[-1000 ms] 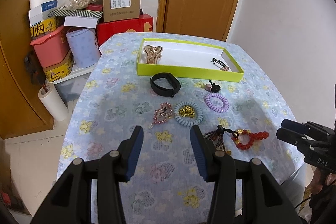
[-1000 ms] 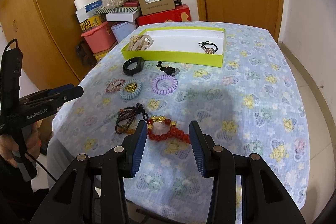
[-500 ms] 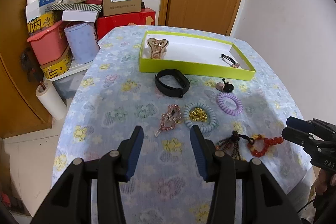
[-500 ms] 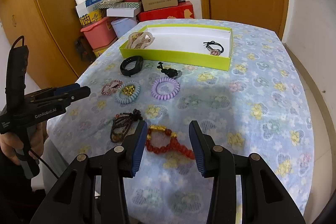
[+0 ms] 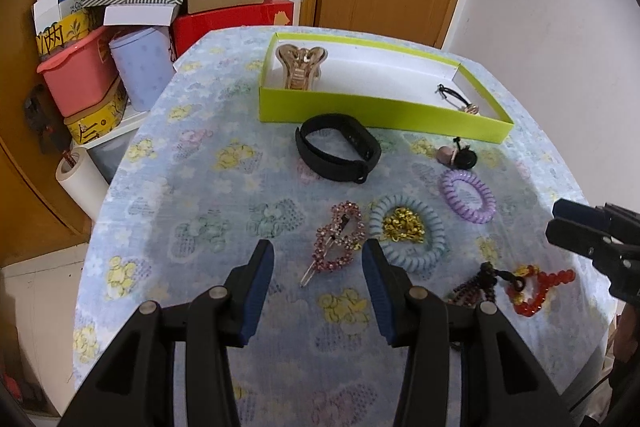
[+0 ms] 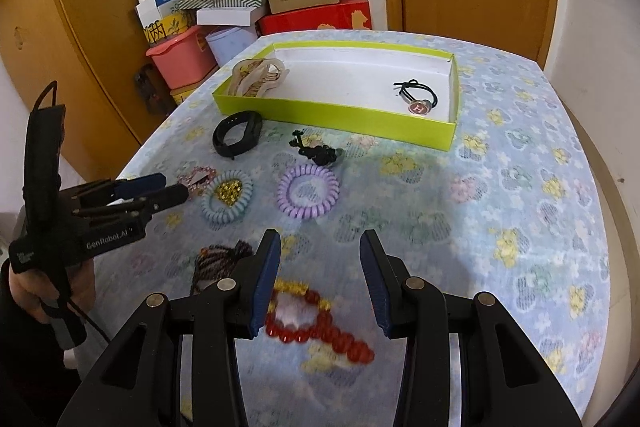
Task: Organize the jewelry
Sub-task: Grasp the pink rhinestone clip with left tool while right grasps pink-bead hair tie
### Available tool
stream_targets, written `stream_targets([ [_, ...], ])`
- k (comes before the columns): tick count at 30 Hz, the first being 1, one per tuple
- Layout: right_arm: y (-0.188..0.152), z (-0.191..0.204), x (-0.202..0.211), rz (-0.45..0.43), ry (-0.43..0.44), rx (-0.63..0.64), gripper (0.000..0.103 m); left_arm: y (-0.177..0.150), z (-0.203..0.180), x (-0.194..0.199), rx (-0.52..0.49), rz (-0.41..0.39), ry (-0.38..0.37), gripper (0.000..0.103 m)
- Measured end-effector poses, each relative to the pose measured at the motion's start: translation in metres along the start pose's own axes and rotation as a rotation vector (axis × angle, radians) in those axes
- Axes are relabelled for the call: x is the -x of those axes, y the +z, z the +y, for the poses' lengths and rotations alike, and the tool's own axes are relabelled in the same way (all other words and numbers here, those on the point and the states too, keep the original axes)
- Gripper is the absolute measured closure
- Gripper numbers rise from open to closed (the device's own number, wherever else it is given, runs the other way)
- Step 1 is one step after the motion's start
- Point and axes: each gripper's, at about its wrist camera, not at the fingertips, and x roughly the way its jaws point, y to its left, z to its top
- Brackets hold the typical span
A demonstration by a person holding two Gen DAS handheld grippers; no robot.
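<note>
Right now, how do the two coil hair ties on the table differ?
The blue coil tie is pale blue and rings a gold trinket; the purple coil tie is lilac with nothing inside. The blue one lies beside the pink rhinestone clip, the purple one nearer the green box. Both lie flat.

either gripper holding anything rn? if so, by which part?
Nothing held. Left gripper is open above the pink rhinestone clip; right gripper is open above the red bead bracelet. Both pieces lie on the table, untouched.

Lime-green tray (image 5: 384,111), floral blue tablecloth (image 5: 192,195)
</note>
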Motion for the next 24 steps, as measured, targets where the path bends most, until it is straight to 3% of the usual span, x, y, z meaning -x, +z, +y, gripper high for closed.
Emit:
stream_targets([
  [7,0.018,0.000,-0.021,0.009,0.004,0.014,0.061,0.001,-0.004,-0.007,-0.031,-0.009,0.016,0.060],
  [12,0.034,-0.001,-0.038,0.012,0.007,0.034,0.061,0.002,-0.011,-0.009,-0.075,-0.017,0.045,0.079],
  [24,0.060,-0.002,-0.077,0.049,0.015,0.079,0.061,0.005,-0.007,-0.011,-0.058,-0.034,0.030,0.079],
])
